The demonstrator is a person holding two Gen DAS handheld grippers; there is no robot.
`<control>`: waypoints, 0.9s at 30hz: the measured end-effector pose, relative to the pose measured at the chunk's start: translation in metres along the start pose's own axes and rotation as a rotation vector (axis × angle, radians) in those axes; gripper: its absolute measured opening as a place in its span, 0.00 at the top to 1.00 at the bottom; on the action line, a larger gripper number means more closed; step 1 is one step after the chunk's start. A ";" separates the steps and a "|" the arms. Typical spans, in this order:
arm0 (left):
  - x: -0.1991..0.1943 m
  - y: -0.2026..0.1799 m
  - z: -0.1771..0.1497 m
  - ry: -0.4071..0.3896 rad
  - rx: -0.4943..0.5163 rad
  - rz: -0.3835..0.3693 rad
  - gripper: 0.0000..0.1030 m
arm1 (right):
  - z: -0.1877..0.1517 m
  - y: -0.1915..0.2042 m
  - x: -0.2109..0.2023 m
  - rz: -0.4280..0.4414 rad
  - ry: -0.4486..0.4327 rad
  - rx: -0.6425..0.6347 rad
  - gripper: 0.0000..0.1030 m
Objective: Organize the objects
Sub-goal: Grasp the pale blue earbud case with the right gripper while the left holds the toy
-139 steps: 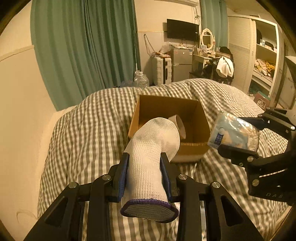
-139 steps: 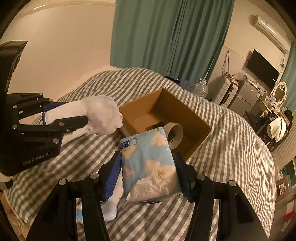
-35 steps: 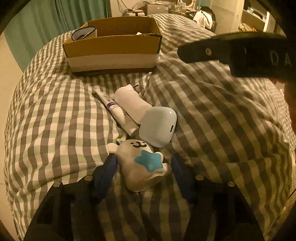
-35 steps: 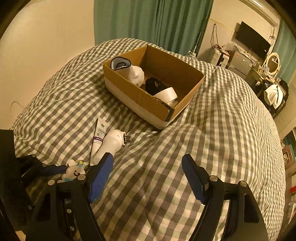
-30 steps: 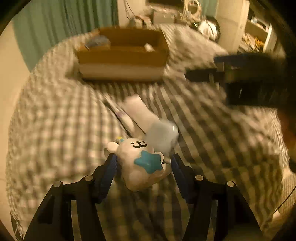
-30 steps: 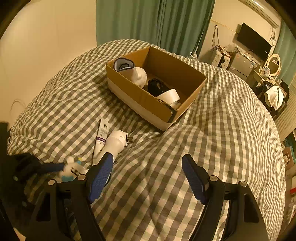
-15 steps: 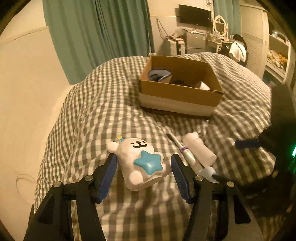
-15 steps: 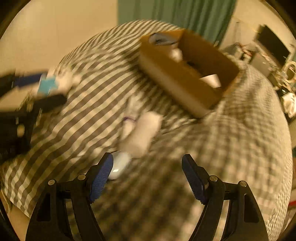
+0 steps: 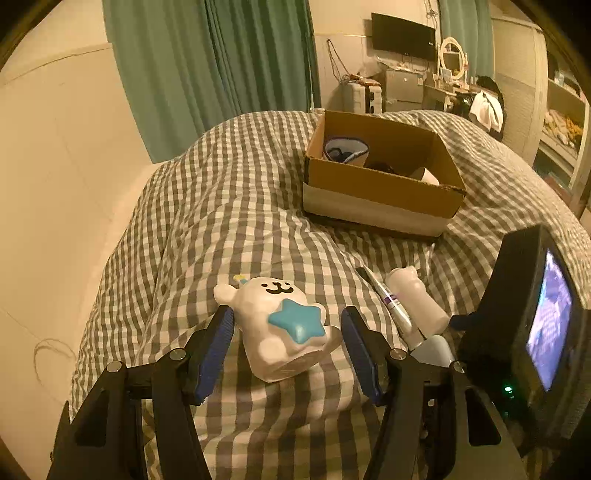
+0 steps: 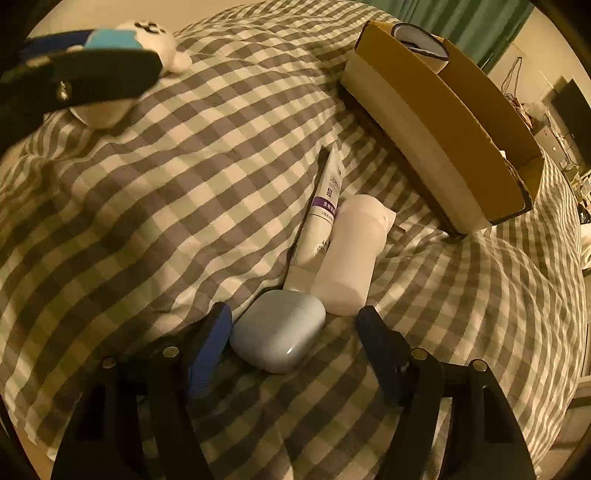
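Two grippers work over a bed point(image 9: 229, 221) covered in a grey-and-white checked duvet, in a dim, warm-lit bedroom with green curtains point(image 9: 221, 66), a cream wall on the left, a wall-mounted television point(image 9: 402, 36), a round mirror point(image 9: 451, 59) and open shelving on the far right. A brown cardboard box point(image 9: 380, 184) sits on the duvet, holding a white sock with a dark cuff and other items I cannot make out.

The left gripper point(image 9: 287, 341) grasps a white bear toy point(image 9: 284, 325) with a blue star on its front, lifted clear of the duvet. The right gripper point(image 10: 293, 328) has its jaws spread around a pale blue earbud case point(image 10: 279, 328) lying on the duvet; they have just been closing in, the left pad about at the case, the right pad still apart from it.

Just beyond the case lie a white tube point(image 10: 319, 218) with a purple band and small print too fine to read, and a white bottle point(image 10: 352, 251) touching its side. The box stands near them, further back.
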State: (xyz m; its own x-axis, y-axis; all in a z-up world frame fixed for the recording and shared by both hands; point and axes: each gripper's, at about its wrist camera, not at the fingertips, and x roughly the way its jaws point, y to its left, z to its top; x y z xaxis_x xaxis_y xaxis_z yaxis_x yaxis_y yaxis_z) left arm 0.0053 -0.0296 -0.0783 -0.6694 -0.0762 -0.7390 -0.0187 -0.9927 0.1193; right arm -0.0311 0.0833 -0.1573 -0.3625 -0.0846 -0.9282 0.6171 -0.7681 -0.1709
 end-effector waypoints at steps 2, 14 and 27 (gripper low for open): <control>-0.005 0.004 0.002 -0.009 -0.025 -0.007 0.40 | -0.002 0.002 0.000 -0.013 -0.002 -0.013 0.35; -0.019 0.014 0.003 -0.036 -0.043 0.010 0.40 | -0.011 0.012 -0.014 -0.033 -0.057 -0.062 0.70; -0.017 0.015 0.003 -0.017 -0.062 -0.036 0.40 | 0.000 -0.002 -0.042 -0.020 -0.170 0.008 0.77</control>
State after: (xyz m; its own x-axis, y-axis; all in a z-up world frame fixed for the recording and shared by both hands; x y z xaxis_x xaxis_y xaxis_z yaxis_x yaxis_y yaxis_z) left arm 0.0135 -0.0431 -0.0620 -0.6814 -0.0392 -0.7308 0.0023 -0.9987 0.0514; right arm -0.0172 0.0887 -0.1175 -0.4883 -0.1752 -0.8549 0.6032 -0.7757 -0.1856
